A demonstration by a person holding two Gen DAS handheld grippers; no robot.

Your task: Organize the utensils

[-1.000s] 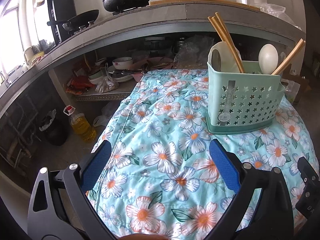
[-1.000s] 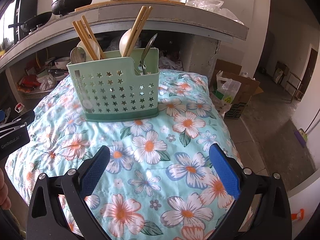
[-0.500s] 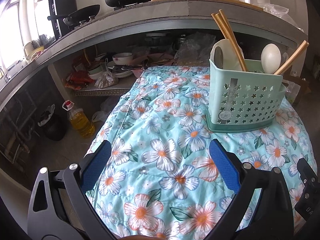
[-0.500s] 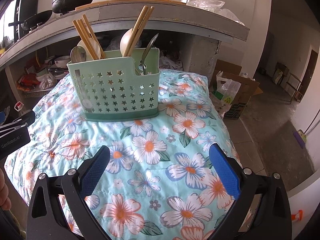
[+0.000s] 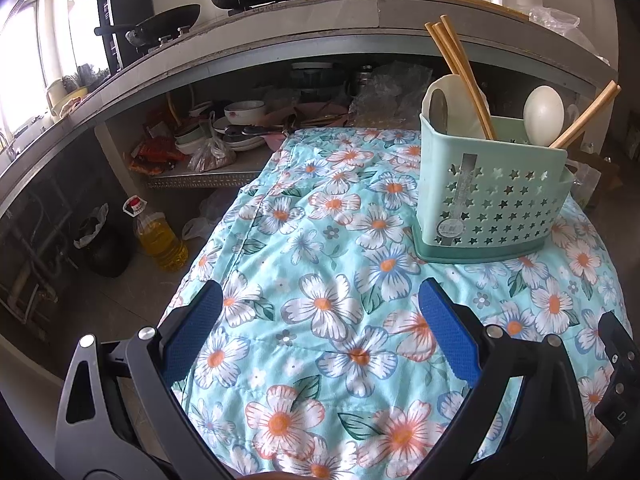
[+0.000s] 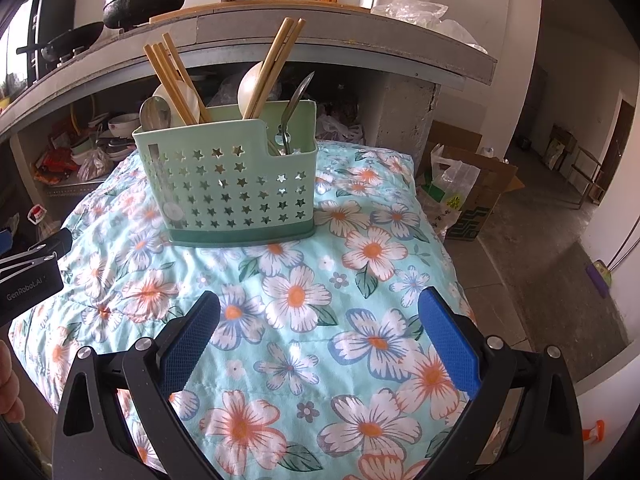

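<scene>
Left wrist view shows the left gripper (image 5: 320,328) with its blue-padded fingers spread wide apart, holding nothing, above a light-blue quilted cloth printed with white and orange flowers (image 5: 328,240). A mint-green plastic utensil caddy pierced with star-shaped holes (image 5: 488,200) stands upright on the cloth, ahead and to the right. Tan wooden chopsticks (image 5: 460,68) lean out of its left compartment beside a metal spoon (image 5: 438,108), and a white spoon bowl (image 5: 543,115) rises from the right part.

From the right wrist view, the right gripper (image 6: 320,332) is likewise wide apart and empty over the cloth, with the caddy (image 6: 232,196) ahead and slightly left. A second pair of chopsticks (image 6: 274,64) and a metal spoon (image 6: 294,108) stand in its right side. Part of the left gripper's black body (image 6: 32,276) shows at the left edge, well apart from the caddy.
</scene>
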